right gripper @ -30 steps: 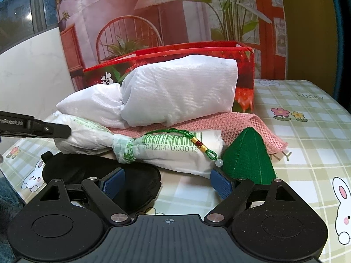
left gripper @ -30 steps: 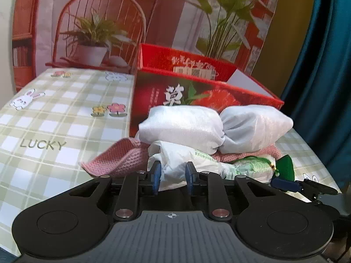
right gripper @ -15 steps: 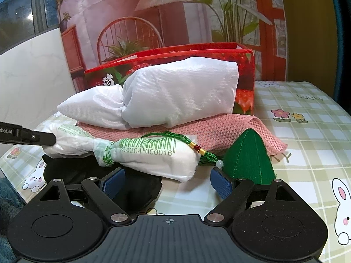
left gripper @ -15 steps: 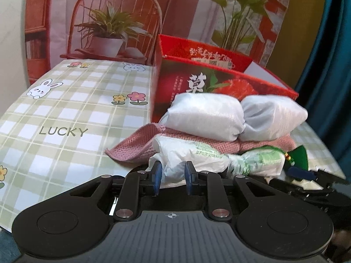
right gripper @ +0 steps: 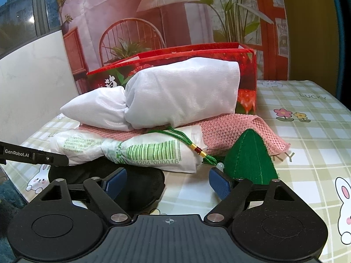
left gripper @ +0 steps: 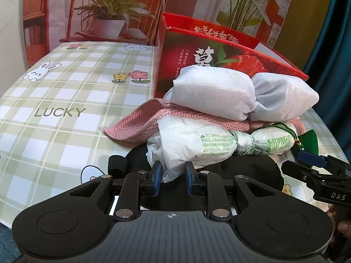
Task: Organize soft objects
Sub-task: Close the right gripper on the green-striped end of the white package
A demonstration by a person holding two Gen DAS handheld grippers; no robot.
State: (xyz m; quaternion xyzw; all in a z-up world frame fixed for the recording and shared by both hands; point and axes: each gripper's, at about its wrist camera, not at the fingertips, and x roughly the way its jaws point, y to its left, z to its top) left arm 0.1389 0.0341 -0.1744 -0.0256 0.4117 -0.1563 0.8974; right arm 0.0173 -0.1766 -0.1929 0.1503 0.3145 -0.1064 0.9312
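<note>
A pile of soft things lies in front of a red box (left gripper: 219, 50). A knotted white plastic bag with green print (left gripper: 197, 144) is lowest, over a black soft thing (left gripper: 248, 171). A pink knitted cloth (left gripper: 140, 122) and a white knotted fabric bundle (left gripper: 219, 94) lie above it. My left gripper (left gripper: 173, 174) is shut on the loose end of the plastic bag. My right gripper (right gripper: 167, 180) is open and empty, just short of the bag's barcode end (right gripper: 158, 153). A green felt cone (right gripper: 250, 157) with a green cord stands by its right finger.
The table has a green checked cloth (left gripper: 65, 100) with rabbits and flowers. The red box (right gripper: 175, 59) stands behind the pile. A printed backdrop hangs behind the table. The right gripper's fingertip shows in the left wrist view (left gripper: 311, 156).
My left gripper has drawn the plastic bag towards the table's near left; the bag has slid out from under the pink cloth. The right gripper stays open and nearly still.
</note>
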